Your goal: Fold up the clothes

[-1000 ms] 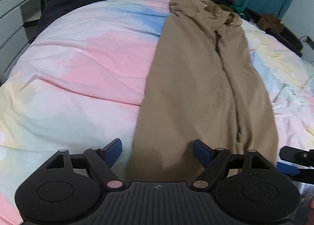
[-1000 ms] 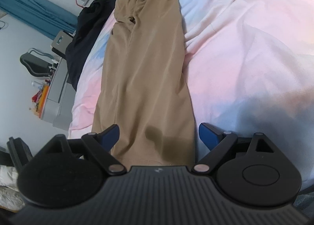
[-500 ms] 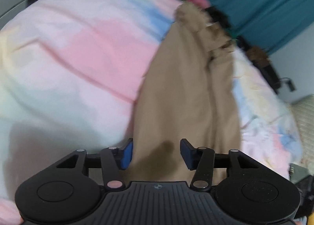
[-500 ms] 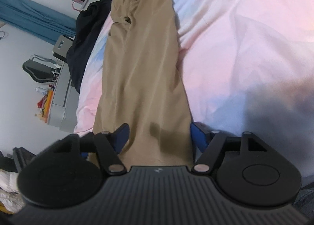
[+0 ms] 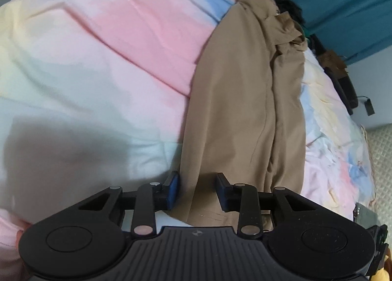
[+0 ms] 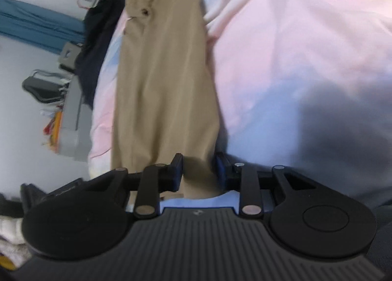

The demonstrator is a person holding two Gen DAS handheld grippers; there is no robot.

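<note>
Pastel tie-dye bedding [image 5: 103,43] lay under both tools. Left gripper [image 5: 196,189] fingers stood apart astride one hem corner of the long tan fabric trousers [image 5: 245,99]; right gripper [image 6: 199,172] fingers stood apart around the other corner, trousers stretching away toward dark clothes [image 6: 98,43].

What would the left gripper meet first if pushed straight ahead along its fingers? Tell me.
The left gripper already has the near hem of the long tan fabric trousers between its open jaws, so it would meet that cloth first, lying on the pastel tie-dye duvet. Depth is uncertain.
</note>
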